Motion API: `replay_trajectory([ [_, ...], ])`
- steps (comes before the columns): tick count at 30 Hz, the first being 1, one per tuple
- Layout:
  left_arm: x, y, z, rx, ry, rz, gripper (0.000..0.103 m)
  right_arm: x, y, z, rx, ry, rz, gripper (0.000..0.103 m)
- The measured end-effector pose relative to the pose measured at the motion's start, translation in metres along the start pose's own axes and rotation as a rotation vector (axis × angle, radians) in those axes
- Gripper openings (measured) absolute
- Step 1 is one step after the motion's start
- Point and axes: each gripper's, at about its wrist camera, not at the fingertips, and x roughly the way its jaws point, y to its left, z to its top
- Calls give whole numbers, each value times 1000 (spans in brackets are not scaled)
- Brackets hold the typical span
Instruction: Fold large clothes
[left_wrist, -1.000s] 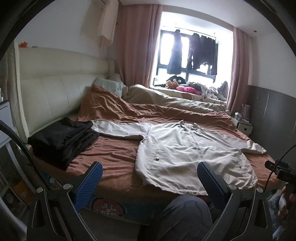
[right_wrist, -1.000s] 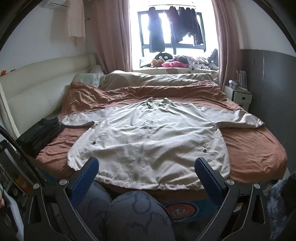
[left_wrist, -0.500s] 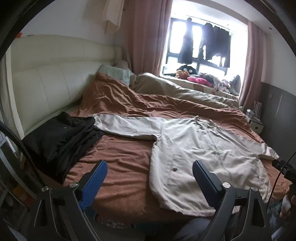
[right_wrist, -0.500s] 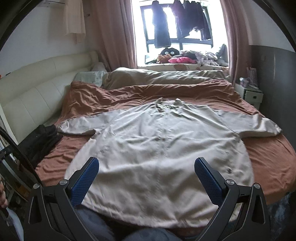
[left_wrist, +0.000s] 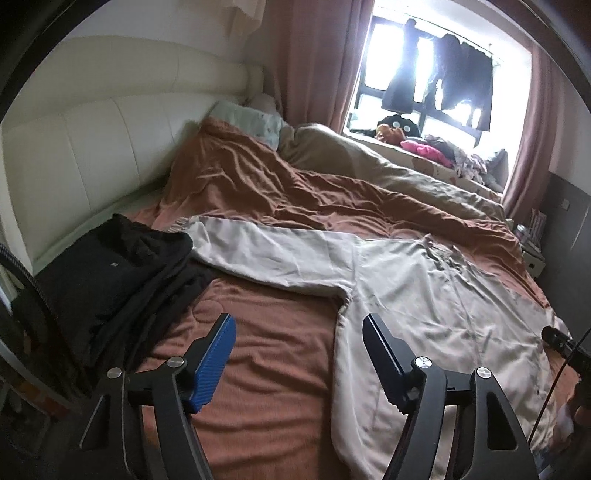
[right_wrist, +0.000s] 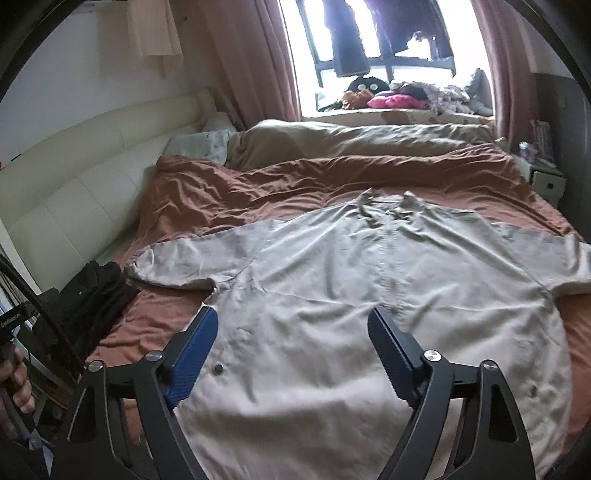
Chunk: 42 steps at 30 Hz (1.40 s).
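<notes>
I saw the beige jacket (right_wrist: 369, 295) lying spread flat, front up, on the bed's brown cover (left_wrist: 266, 347), sleeves out to both sides. My left gripper (left_wrist: 299, 328) hung over the cover just beside the jacket's side edge, my right gripper (right_wrist: 291, 325) above its lower front. Both had just been closing, yet nothing sat between their jaws. Black clothes (left_wrist: 110, 273) lay piled near the left sleeve.

Left gripper (left_wrist: 299, 325) jaws just closing, nothing between; beige jacket (left_wrist: 424, 306) flat on brown bedspread (left_wrist: 266, 354)
</notes>
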Motion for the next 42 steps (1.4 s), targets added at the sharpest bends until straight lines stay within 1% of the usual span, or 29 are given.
replay_trajectory([
  [2, 20, 2, 11, -4, 14, 5, 69, 17, -3, 8, 15, 19, 18, 74],
  [4, 38, 7, 20, -14, 37, 4, 58, 37, -4, 17, 34, 38, 34, 71],
  [5, 52, 10, 26, -24, 53, 5, 56, 50, -6, 22, 45, 50, 42, 71],
  [8, 80, 17, 38, -39, 82, 11, 54, 83, -10, 36, 69, 73, 55, 63],
  [9, 95, 20, 44, -44, 97, 13, 54, 95, -11, 40, 75, 80, 58, 59],
  [12, 126, 28, 54, -62, 128, 23, 54, 123, -8, 49, 79, 102, 62, 53],
  [13, 135, 31, 56, -71, 138, 26, 54, 138, -3, 54, 81, 119, 67, 52],
  [14, 145, 34, 58, -80, 147, 29, 54, 138, -3, 54, 81, 119, 67, 52],
  [17, 179, 45, 64, -104, 184, 45, 54, 161, 3, 61, 84, 145, 85, 52],
  [18, 187, 47, 65, -112, 194, 47, 54, 170, 4, 64, 89, 158, 94, 50],
  [19, 198, 50, 67, -122, 207, 53, 54, 178, 5, 66, 90, 167, 99, 45],
  [21, 216, 54, 68, -137, 230, 60, 54, 195, 6, 71, 94, 191, 111, 42],
  [23, 233, 60, 69, -149, 254, 79, 54, 214, 8, 76, 100, 210, 118, 42],
  [24, 243, 62, 68, -162, 268, 86, 54, 231, 11, 79, 104, 224, 123, 41],
  [25, 250, 64, 67, -170, 279, 94, 54, 231, 11, 79, 104, 224, 123, 38],
  [27, 269, 70, 64, -183, 307, 123, 54, 250, 14, 82, 111, 246, 135, 35],
  [28, 277, 72, 63, -193, 317, 131, 54, 267, 17, 84, 114, 260, 141, 35],
  [29, 287, 77, 60, -209, 332, 140, 54, 267, 17, 84, 114, 260, 141, 35],
  [31, 302, 86, 57, -231, 355, 154, 54, 284, 19, 86, 126, 278, 151, 30],
  [33, 319, 95, 52, -257, 380, 178, 54, 298, 18, 87, 150, 299, 166, 29],
  [36, 343, 106, 44, -292, 424, 217, 54, 318, 18, 89, 165, 313, 165, 29],
  [38, 357, 113, 40, -306, 453, 247, 54, 330, 19, 87, 184, 334, 181, 23],
  [39, 361, 117, 40, -316, 444, 254, 54, 338, 22, 86, 193, 347, 192, 21],
  [40, 361, 118, 41, -320, 429, 262, 50, 343, 23, 84, 202, 360, 206, 20],
  [41, 362, 118, 44, -318, 414, 274, 42, 350, 25, 82, 212, 372, 222, 20],
  [42, 362, 118, 49, -305, 404, 290, 23, 356, 26, 81, 216, 380, 229, 18],
])
